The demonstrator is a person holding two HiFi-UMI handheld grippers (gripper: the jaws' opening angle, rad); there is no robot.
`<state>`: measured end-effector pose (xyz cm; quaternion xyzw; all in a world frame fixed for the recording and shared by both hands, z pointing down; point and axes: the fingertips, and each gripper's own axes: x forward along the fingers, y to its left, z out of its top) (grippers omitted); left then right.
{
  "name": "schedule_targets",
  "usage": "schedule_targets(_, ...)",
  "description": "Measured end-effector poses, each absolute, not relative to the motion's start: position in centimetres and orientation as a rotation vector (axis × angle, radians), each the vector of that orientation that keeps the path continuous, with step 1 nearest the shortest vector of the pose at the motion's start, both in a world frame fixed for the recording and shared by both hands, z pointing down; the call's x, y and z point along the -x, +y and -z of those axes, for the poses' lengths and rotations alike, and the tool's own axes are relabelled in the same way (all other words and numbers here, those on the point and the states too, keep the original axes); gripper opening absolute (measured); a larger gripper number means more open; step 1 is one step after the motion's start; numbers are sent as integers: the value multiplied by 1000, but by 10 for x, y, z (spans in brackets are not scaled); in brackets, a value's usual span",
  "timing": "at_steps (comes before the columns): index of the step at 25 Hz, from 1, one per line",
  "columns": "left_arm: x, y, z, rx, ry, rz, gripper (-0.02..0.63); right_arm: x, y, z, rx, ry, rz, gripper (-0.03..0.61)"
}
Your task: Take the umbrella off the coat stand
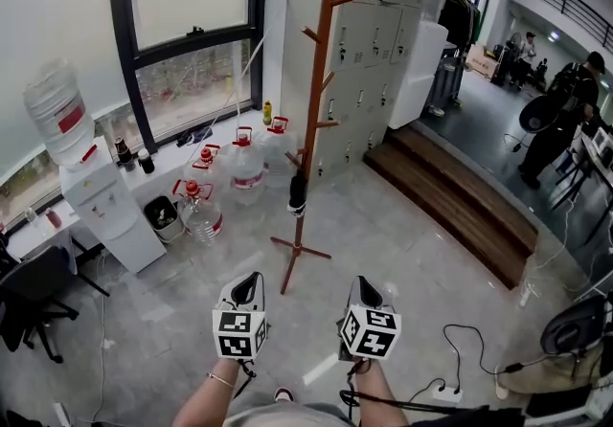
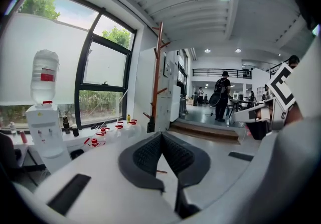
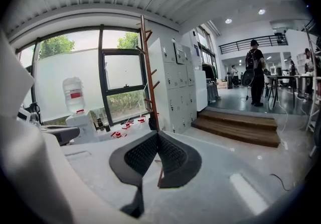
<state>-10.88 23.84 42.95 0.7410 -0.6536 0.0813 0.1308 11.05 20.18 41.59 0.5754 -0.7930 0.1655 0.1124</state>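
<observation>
A tall brown wooden coat stand (image 1: 316,100) rises from the grey floor ahead of me. A small folded black umbrella (image 1: 298,194) hangs low on it, near a bottom peg. My left gripper (image 1: 253,278) and right gripper (image 1: 360,282) are side by side at the bottom of the head view, well short of the stand's feet. Both are shut with nothing between the jaws. In the left gripper view the coat stand (image 2: 158,67) and umbrella (image 2: 150,124) lie just above the shut left gripper (image 2: 161,134). The right gripper view shows the coat stand (image 3: 149,77) and umbrella (image 3: 152,123) beyond the shut right gripper (image 3: 157,133).
Several water jugs (image 1: 244,165) stand left of the stand's base, beside a water dispenser (image 1: 96,200). Grey lockers (image 1: 378,42) are behind it, and a wooden step (image 1: 460,200) runs to the right. A black office chair (image 1: 29,305) is at far left. Cables (image 1: 460,358) lie at right. A person (image 1: 560,119) stands far off.
</observation>
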Motion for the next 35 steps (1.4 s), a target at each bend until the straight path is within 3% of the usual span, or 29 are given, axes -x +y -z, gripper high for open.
schedule_targets(12,121,188,-442,-2143,-1886,-261,5,-108,149,-429,-1710,-2300,-506,5)
schedule_targets(35,173,-38,-416,-2264,-1790,-232,5,-57,-50,-395,-1821,-2235,-430,5)
